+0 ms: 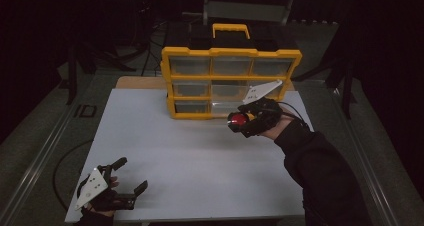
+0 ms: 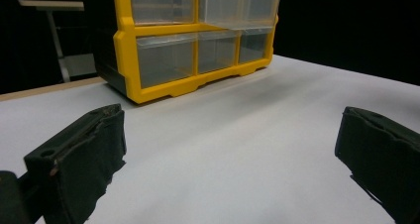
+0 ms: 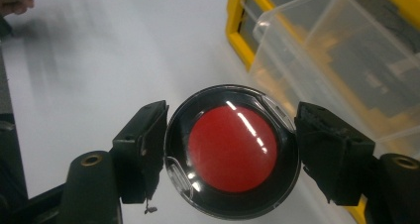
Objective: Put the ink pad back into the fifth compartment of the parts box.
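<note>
one round black disc with a glossy red centre under a clear cover (image 3: 232,152), clamped edge-on between the two black jaws of the right hand-held gripper (image 3: 232,149); both pads press its rim on opposite sides. in the high view the same disc (image 1: 238,120) sits in the right hand-held gripper (image 1: 239,122) held above the white bench (image 1: 200,161), just in front of the lower right of one yellow plastic organiser with clear drawers (image 1: 230,81). the organiser stands upright at the far side of the bench, black body behind, one yellow carry handle (image 1: 231,30) on top. nine drawer fronts counted, three rows of three. one clear plastic drawer (image 3: 337,60) is pulled out on the right side, close beside the disc in the right gripper view; contents cannot be told. left hand-held gripper (image 1: 131,176) rests low at the near left corner of the bench, jaws spread wide, grasping nothing; in the left gripper view bare bench lies between its two jaws, organiser (image 2: 198,45) well ahead. two hand-held grippers, two hands, one dark sleeve (image 1: 320,176) at right.
</note>
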Tool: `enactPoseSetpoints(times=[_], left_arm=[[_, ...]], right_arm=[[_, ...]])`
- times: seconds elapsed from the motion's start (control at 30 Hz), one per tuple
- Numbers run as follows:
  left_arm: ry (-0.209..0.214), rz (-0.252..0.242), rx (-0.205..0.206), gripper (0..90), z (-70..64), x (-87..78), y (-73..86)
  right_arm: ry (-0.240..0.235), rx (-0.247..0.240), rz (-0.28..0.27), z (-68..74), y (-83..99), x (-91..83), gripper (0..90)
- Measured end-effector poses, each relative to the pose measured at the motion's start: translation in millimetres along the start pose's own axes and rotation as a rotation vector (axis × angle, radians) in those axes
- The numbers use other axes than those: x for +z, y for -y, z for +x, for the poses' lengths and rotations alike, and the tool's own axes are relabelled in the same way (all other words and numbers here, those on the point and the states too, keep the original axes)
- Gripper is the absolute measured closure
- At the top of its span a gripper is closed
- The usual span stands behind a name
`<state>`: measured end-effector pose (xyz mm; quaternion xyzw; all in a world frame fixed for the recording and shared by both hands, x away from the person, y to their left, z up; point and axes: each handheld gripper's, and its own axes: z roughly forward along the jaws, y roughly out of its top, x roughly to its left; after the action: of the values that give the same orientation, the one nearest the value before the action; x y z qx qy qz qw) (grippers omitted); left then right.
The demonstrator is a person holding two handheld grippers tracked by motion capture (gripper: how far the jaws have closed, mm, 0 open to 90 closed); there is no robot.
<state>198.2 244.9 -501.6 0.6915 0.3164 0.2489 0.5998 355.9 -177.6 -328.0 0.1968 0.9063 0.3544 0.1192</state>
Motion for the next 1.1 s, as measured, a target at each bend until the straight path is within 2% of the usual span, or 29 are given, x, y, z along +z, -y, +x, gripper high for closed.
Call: enactPoseSetpoints(times=[0.2, 0.7, 0.87, 1.1], left_arm=[[0.001, 0.000, -0.002, 0.0, 0.1, 0.0, 0.1], [0.002, -0.003, -0.003, 0.0, 0.0, -0.2, -0.3], [0.002, -0.003, -0.004, 0.0, 0.0, -0.2, -0.2], [0.004, -0.001, -0.001, 0.0, 0.0, -0.5, -0.3]], right_arm=[[0.004, 0.020, -0.009, -10.2, -9.1, -4.0, 30.1], [0.022, 0.025, -0.024, -25.7, -32.4, -12.5, 30.1], [0.038, 0.028, -0.021, -30.9, -40.3, -11.6, 30.1], [0.064, 0.044, -0.052, -36.9, -51.9, -10.3, 30.1]])
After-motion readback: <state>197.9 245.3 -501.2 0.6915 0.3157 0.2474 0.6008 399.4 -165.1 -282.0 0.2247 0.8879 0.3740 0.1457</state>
